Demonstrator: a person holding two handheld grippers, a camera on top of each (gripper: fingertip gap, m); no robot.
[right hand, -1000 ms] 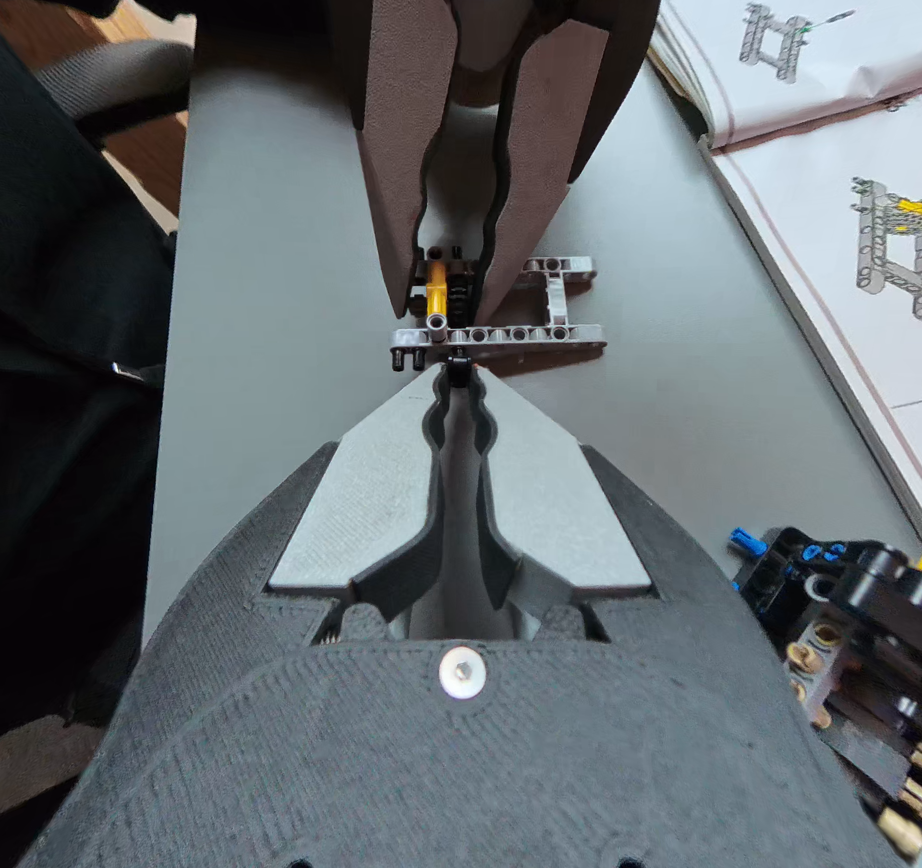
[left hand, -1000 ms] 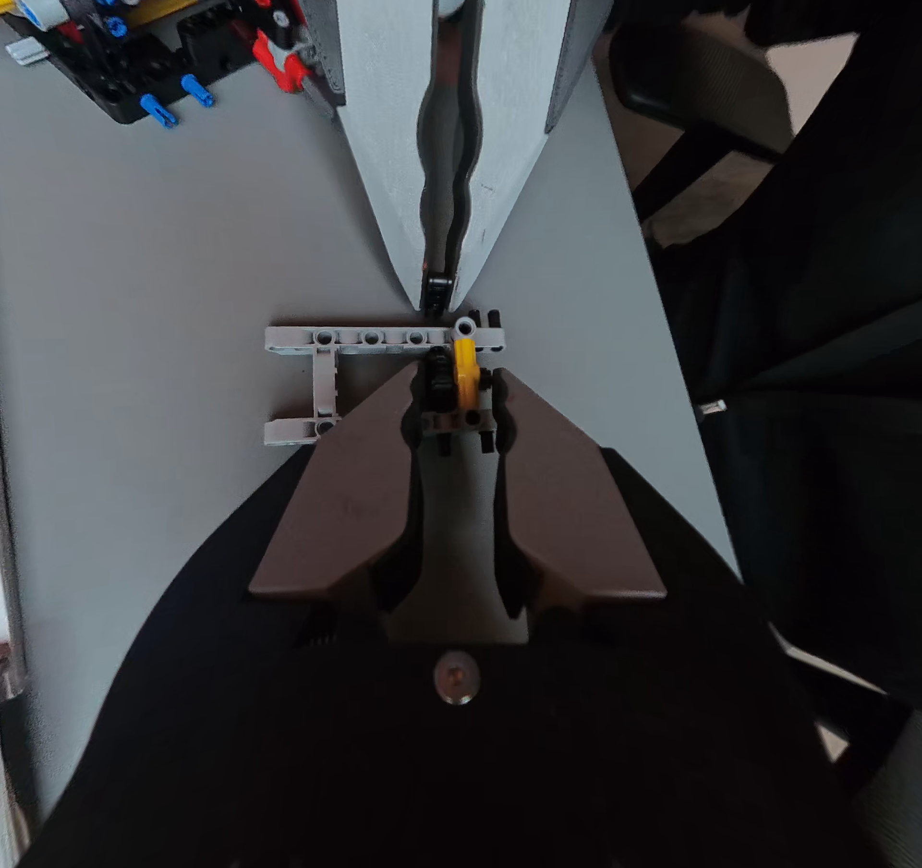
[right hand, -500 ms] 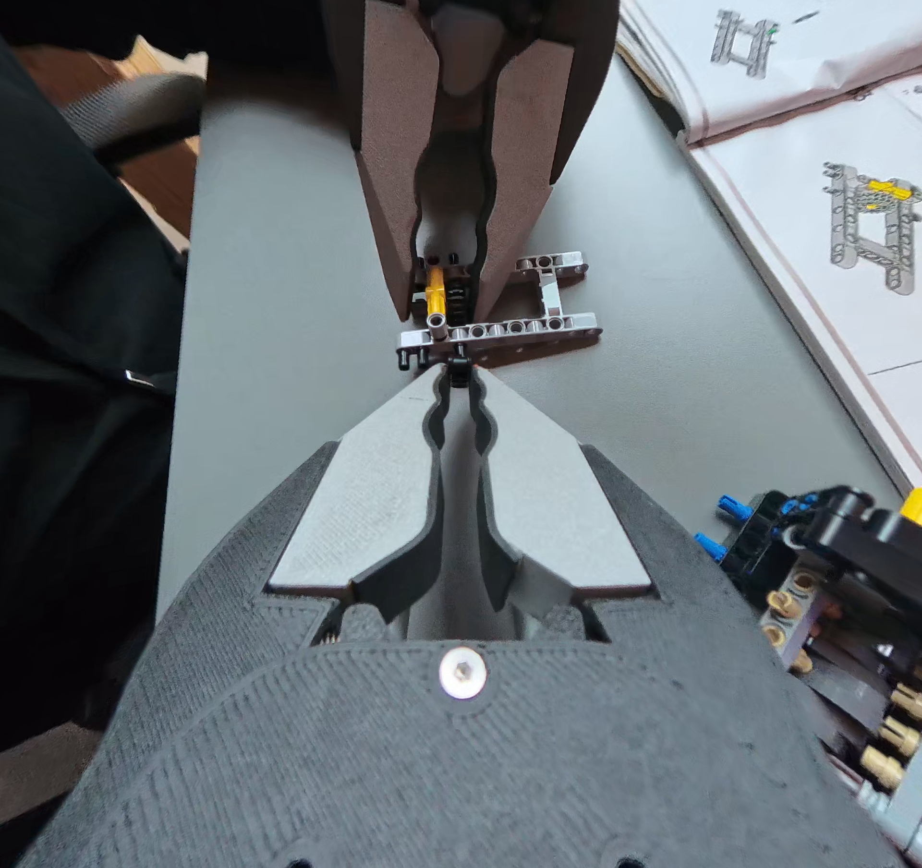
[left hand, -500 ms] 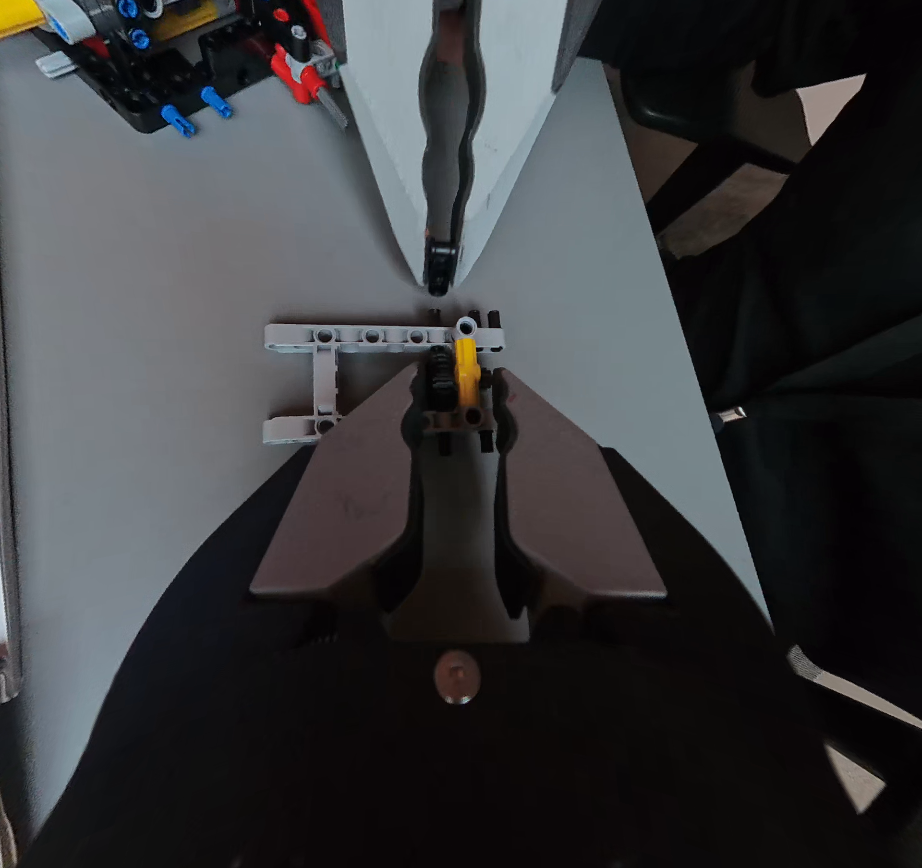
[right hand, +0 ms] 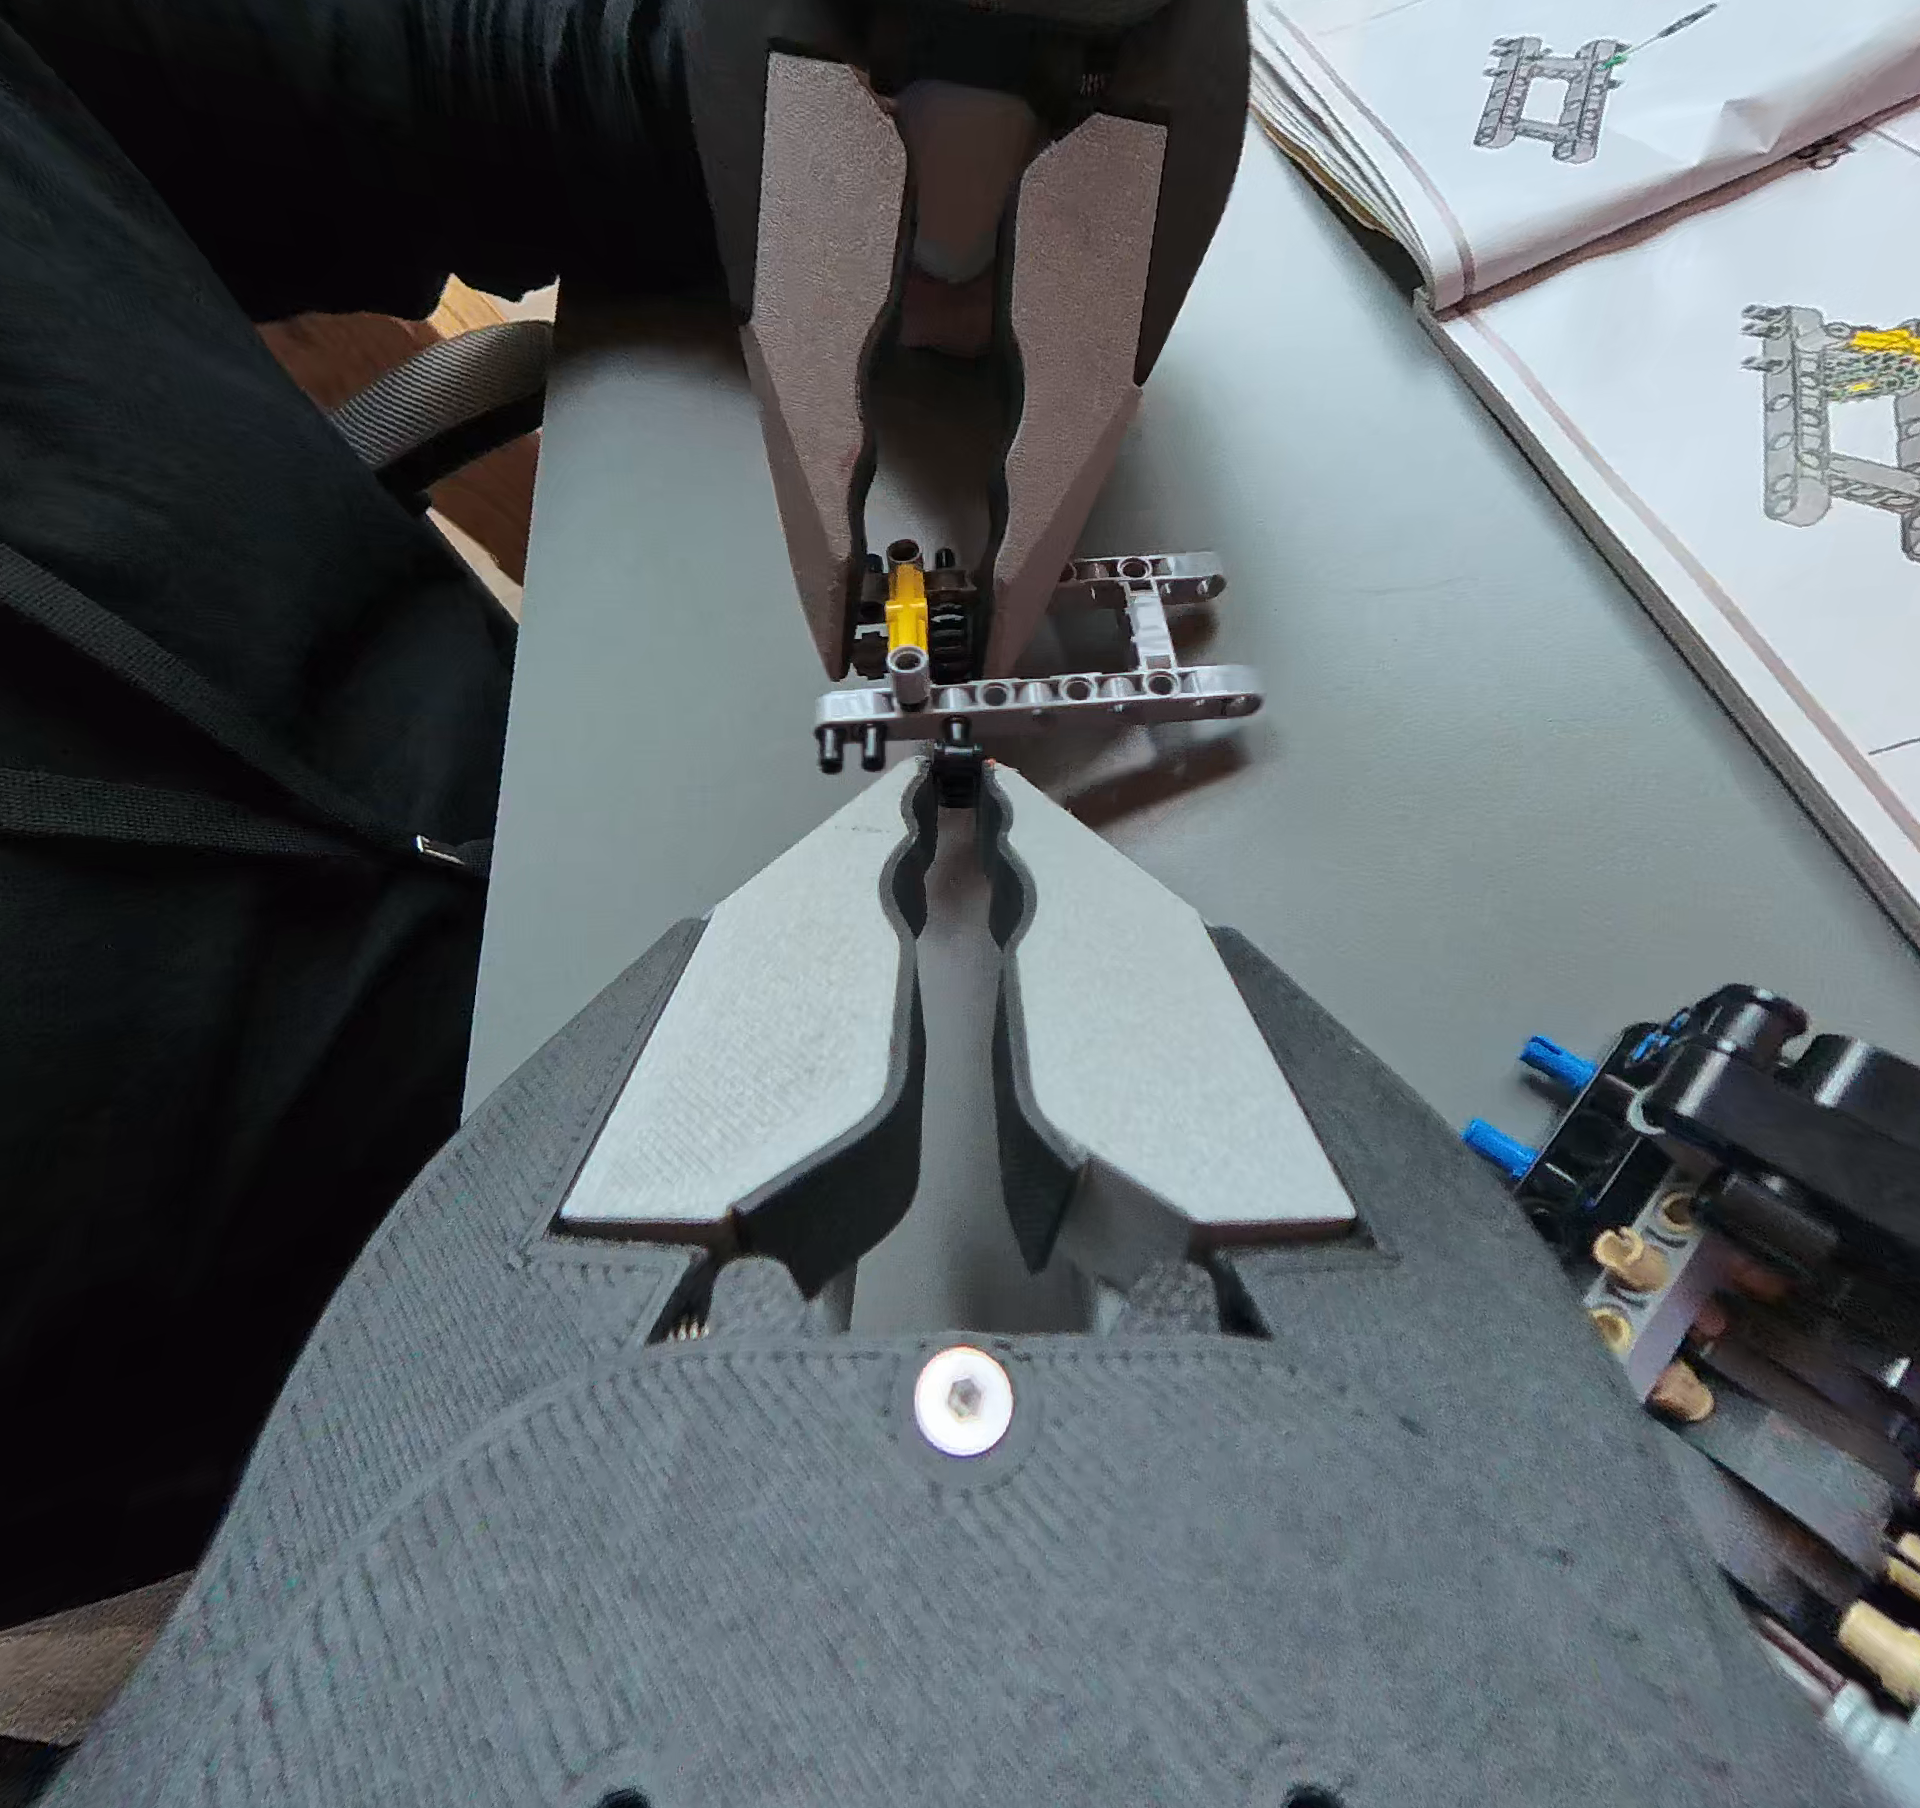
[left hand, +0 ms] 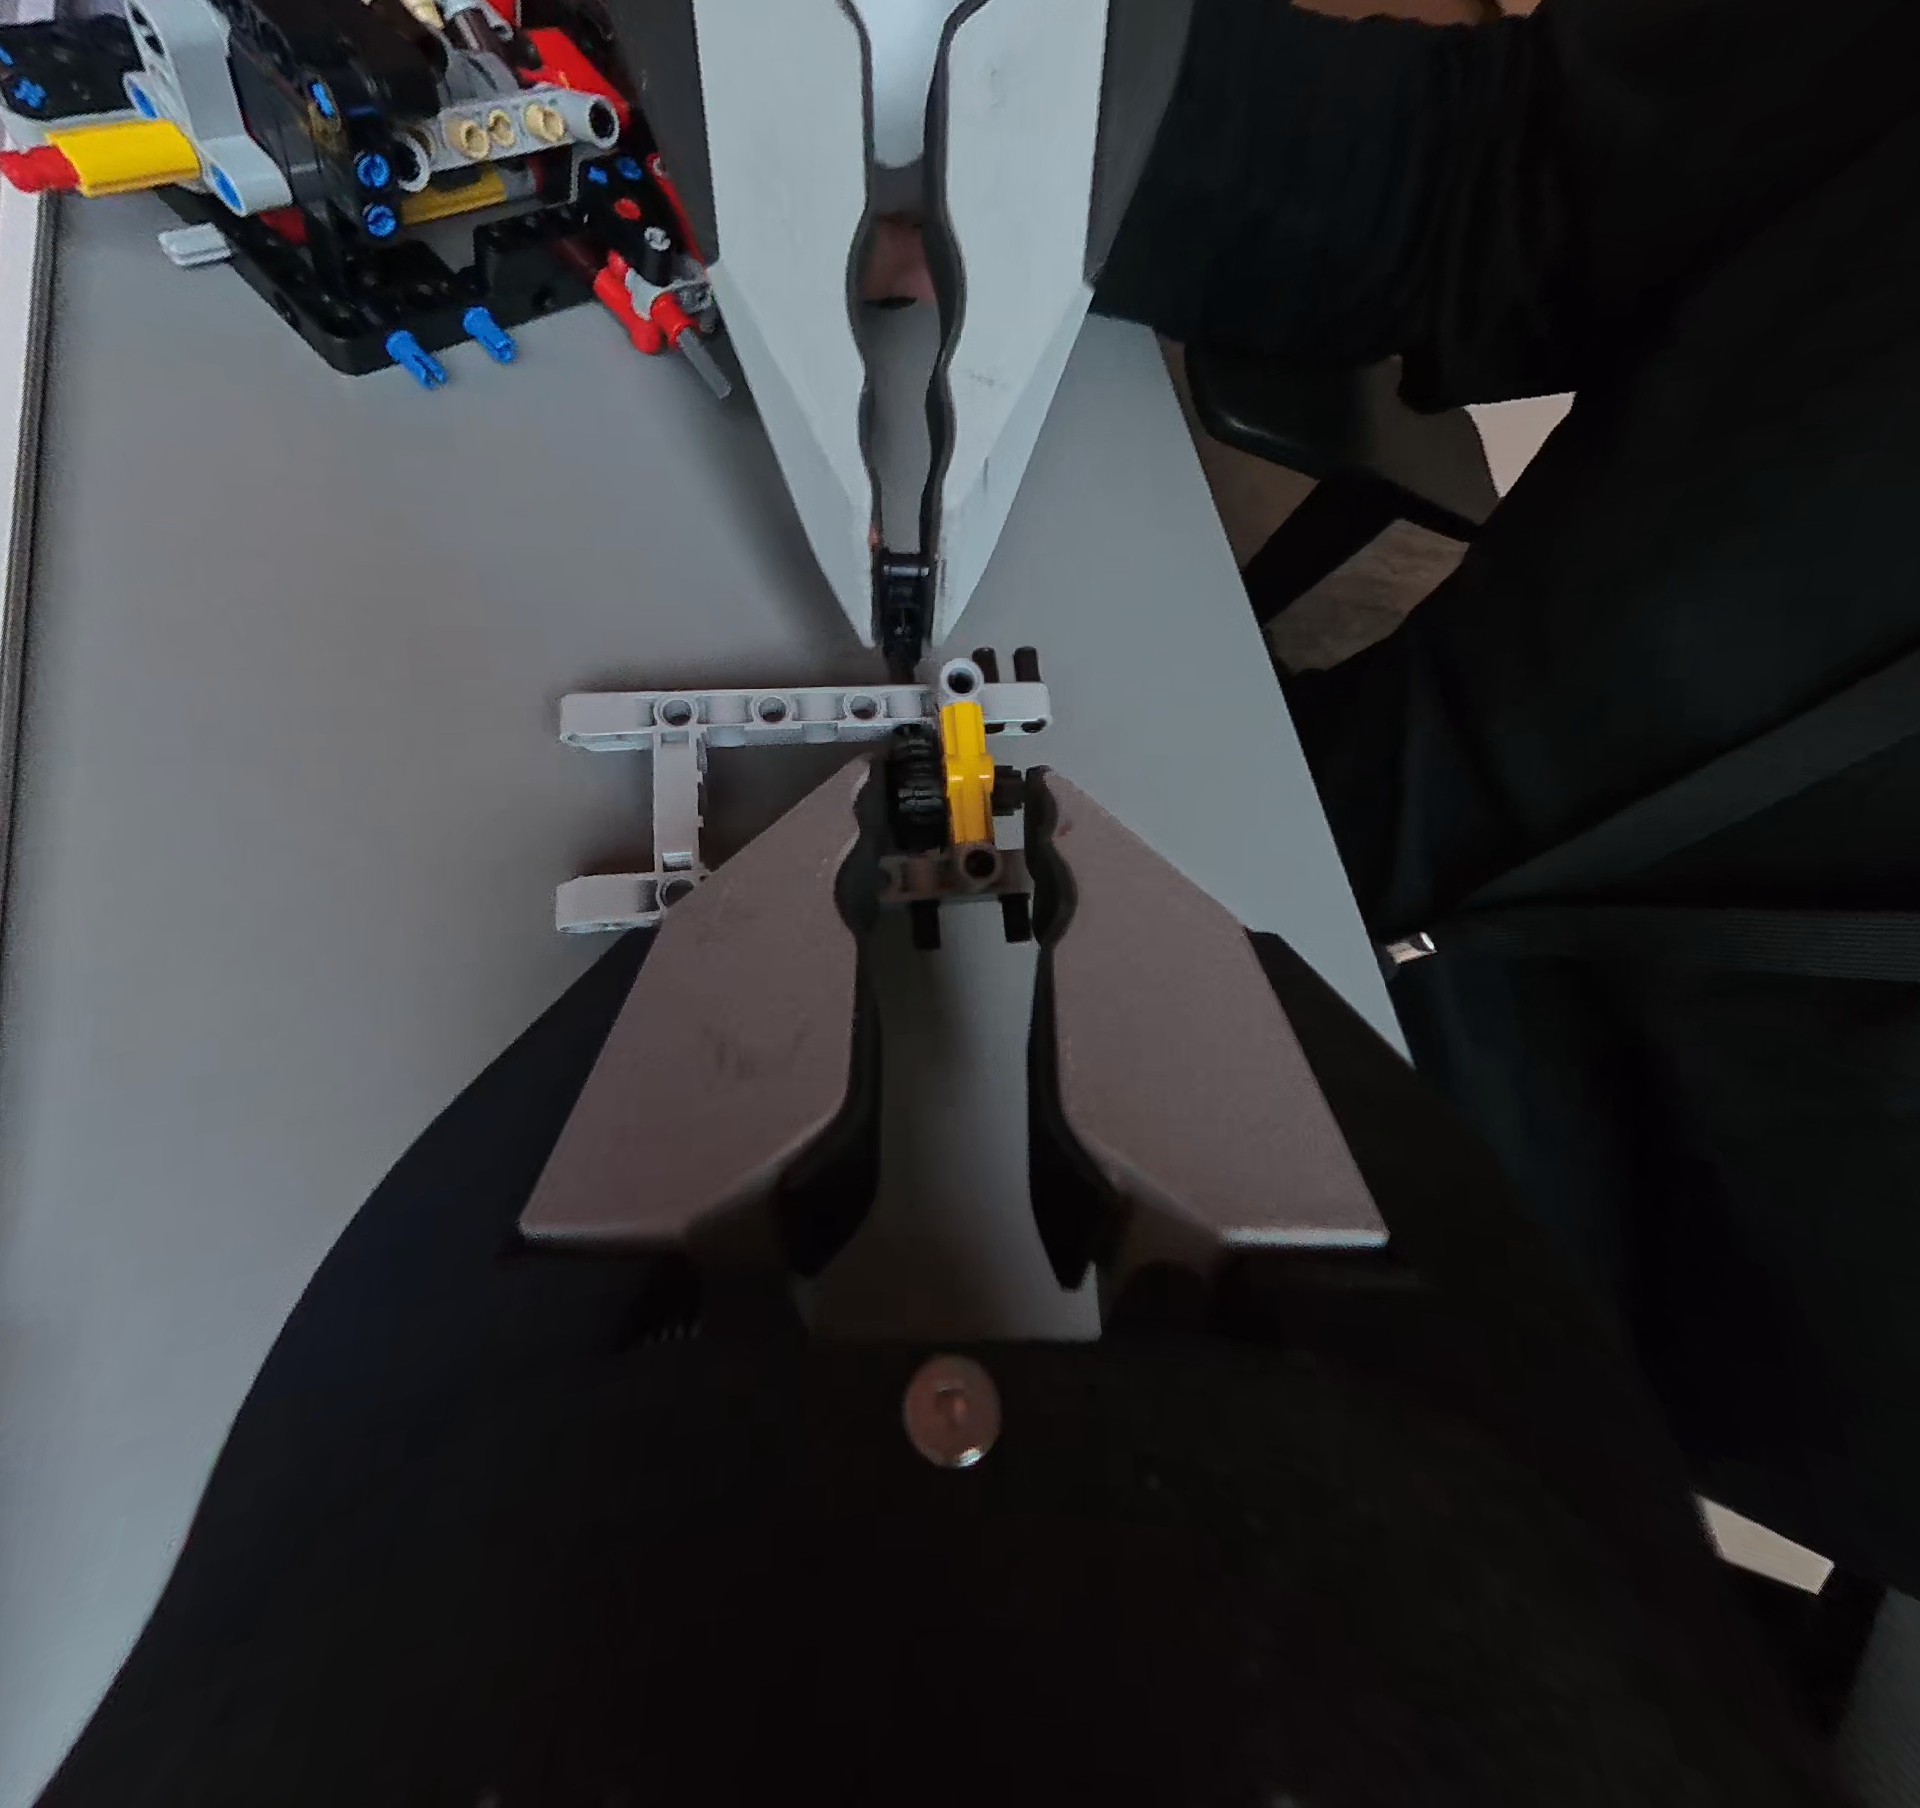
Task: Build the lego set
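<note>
Brown-fingered left gripper [left hand: 951,823] is clenched on the near end of a light grey beam frame [left hand: 727,719], its tips on either side of a black gear [left hand: 914,787] and a yellow axle connector [left hand: 964,771] set between the frame's two long beams; the frame lies flat on the grey tabletop [left hand: 312,667], near the table's edge; facing it, the grey-fingered right gripper [right hand: 956,782] pinches a small black pin [right hand: 954,771] at its very tips, the pin's nose touching the outer face of the frame's long beam, just beside two black pins [right hand: 847,745] that stick out at the beam's end; whether the pin has entered a hole cannot be told; a short grey connector [right hand: 909,678] stands upright on that beam beside the yellow part; farther off on the table sits a larger black, red and grey model [left hand: 364,169] with blue pins; an open white instruction booklet [right hand: 1662,148] lies beyond the frame in the right wrist view; a person's black sleeve [left hand: 1455,179] shows behind the right gripper.
</note>
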